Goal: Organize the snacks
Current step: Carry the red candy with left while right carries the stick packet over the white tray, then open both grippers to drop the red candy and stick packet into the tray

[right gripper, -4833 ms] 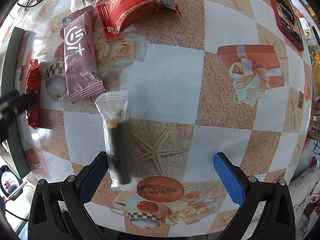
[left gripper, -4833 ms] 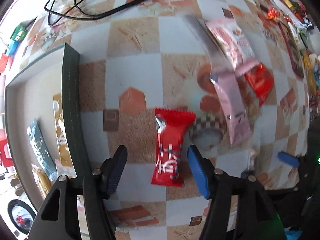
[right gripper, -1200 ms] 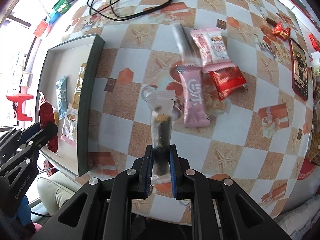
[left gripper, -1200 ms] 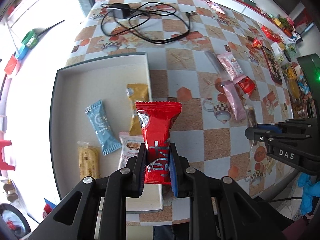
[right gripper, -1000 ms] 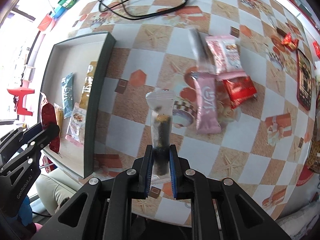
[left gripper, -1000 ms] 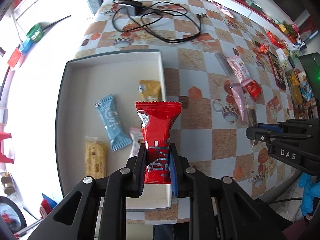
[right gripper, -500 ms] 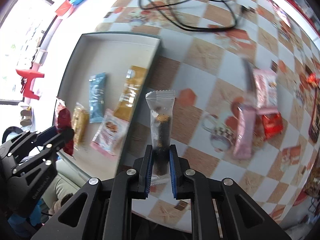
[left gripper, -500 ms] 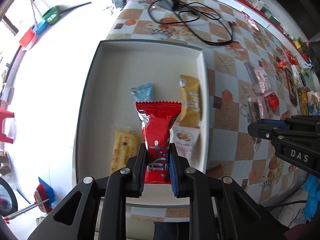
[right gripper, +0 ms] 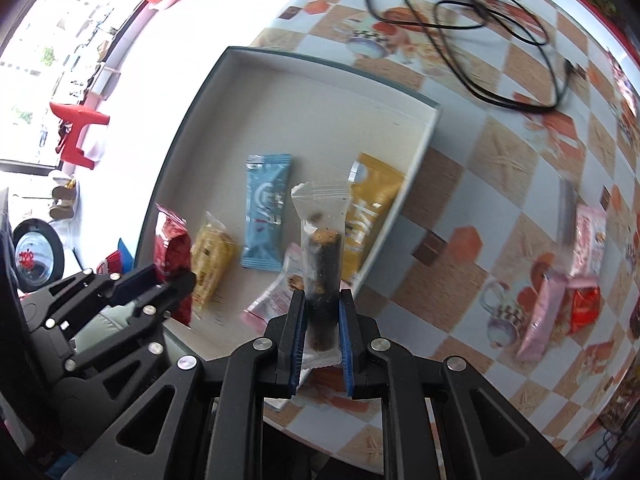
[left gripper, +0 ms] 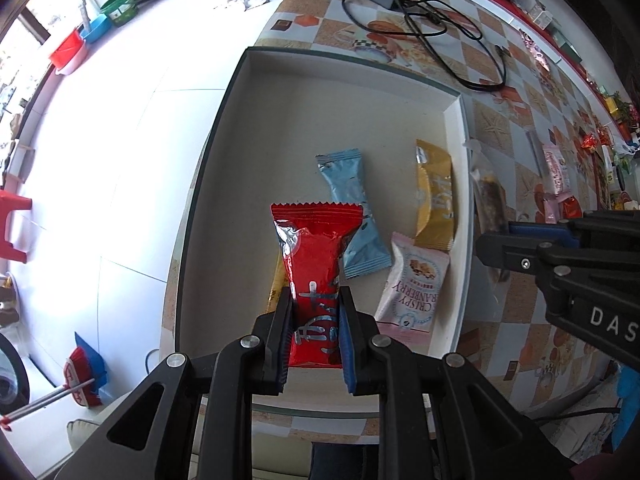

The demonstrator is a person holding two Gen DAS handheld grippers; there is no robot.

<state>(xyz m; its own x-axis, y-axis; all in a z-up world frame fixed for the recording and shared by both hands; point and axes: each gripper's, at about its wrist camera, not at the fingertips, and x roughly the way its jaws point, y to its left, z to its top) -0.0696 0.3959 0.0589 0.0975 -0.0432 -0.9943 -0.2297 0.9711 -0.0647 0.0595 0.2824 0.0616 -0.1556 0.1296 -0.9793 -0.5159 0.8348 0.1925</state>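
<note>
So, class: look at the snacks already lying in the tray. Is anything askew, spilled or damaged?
Nothing is spilled or torn. The packets in the tray lie loosely at differing angles: the pink cranberry packet partly overlaps the foot of the gold packet, and the blue packet slants across the floor. The yellow packet lies apart.

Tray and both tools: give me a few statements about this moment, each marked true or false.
1. The left tool is shut on the red packet. True.
2. The right tool is open and empty. False: it is shut on the clear packet with dark contents.
3. A blue packet lies in the tray. True.
4. The black cable lies inside the tray. False: it lies on the tablecloth beyond it.
</note>
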